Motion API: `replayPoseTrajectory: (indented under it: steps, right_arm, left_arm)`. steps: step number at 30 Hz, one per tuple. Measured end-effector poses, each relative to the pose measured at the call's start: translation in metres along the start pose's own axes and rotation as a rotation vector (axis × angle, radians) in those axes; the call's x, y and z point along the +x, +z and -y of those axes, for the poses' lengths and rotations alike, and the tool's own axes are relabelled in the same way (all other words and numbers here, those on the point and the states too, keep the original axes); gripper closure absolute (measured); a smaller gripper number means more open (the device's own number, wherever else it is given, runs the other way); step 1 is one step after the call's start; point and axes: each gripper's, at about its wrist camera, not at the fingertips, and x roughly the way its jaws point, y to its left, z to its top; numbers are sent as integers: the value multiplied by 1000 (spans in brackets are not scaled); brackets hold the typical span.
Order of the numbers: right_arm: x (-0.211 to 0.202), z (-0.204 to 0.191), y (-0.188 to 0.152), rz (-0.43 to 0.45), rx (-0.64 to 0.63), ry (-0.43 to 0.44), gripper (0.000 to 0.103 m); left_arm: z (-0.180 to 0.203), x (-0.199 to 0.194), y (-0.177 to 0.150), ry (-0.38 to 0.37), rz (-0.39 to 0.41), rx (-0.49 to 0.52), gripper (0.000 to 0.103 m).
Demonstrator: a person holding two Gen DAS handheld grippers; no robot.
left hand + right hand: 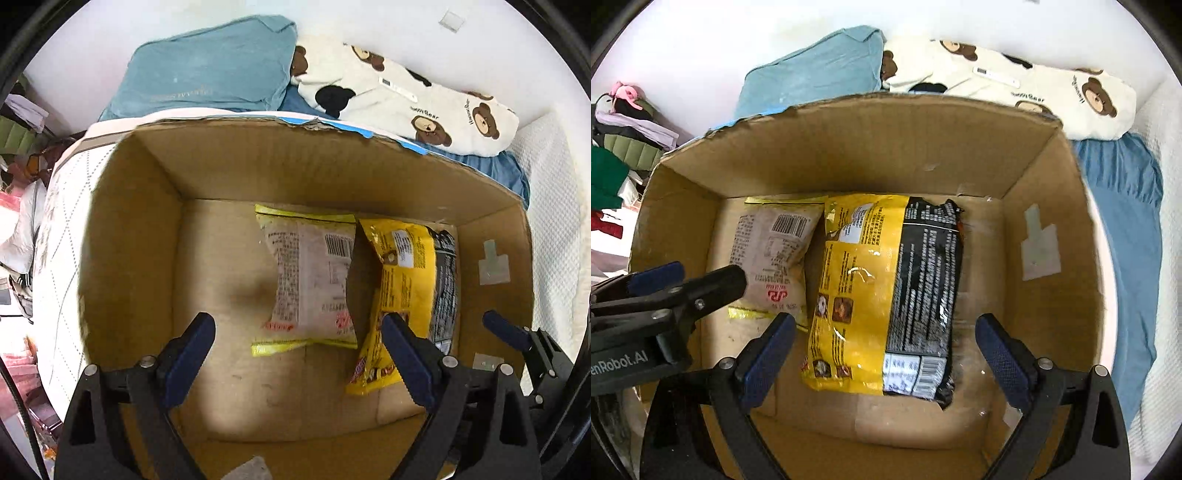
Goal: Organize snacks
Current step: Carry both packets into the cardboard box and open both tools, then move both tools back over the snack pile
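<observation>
The big cardboard box (871, 155) sits on a white bumpy bed cover (554, 221). Its walls are stiff and brown, and the far edge is torn and ragged. A jaw could bump a wall or catch on that rough edge when the hands lift out, and that might tip or drag the box.

Behind the box lie a soft blue pillow (210, 66) and a fluffy bear-print blanket (424, 99) (they are not part of the job).

On the box floor lies the yellow and black packet (886, 295), flat, shiny and crinkly. It leans up a little on one side in the left view, so it could flop over onto its neighbour. Just beside it, to its left, lies the pale packet with yellow ends (310, 273), puffy like a small cushion. Slippery bags like these may slide if something nudges them.

The left gripper (299, 339) hangs over the pale packet with its fingers wide apart and nothing in them. The right gripper (886, 339) hangs over the yellow and black packet, also spread wide and empty. The two grippers are close together, so they might knock each other.
</observation>
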Motion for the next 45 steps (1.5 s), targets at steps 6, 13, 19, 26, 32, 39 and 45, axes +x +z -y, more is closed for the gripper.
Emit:
replayPoseTrajectory:
  steps: [6,13,19,26,32,39,45]
  right_arm:
    - [-27,-4,-39,47,5,-11,4]
    - [-60,-4,-76,100,9,-22,4]
    - [-94,-10,-103,160,14,-43,4]
    - [-128,-18,-140,224,44,-12,4]
    - [-131,-12,-194,203,92,62,4]
    - [-79,14,-278,39,133,62,4]
    - [-38,49,-325,-64,233,57,4]
  left_arm:
    - [-1,-27,-26,20,75,4,11]
    - [-1,-56,-57,10,146,27,11]
    - [-2,-83,-86,-23,192,49,11]
    - [-8,-114,-127,-69,233,47,11]
    - [-16,-121,-180,-53,243,53,11]
    - [-1,-32,-277,-20,-28,249,11]
    - [33,65,-348,-8,-328,447,11]
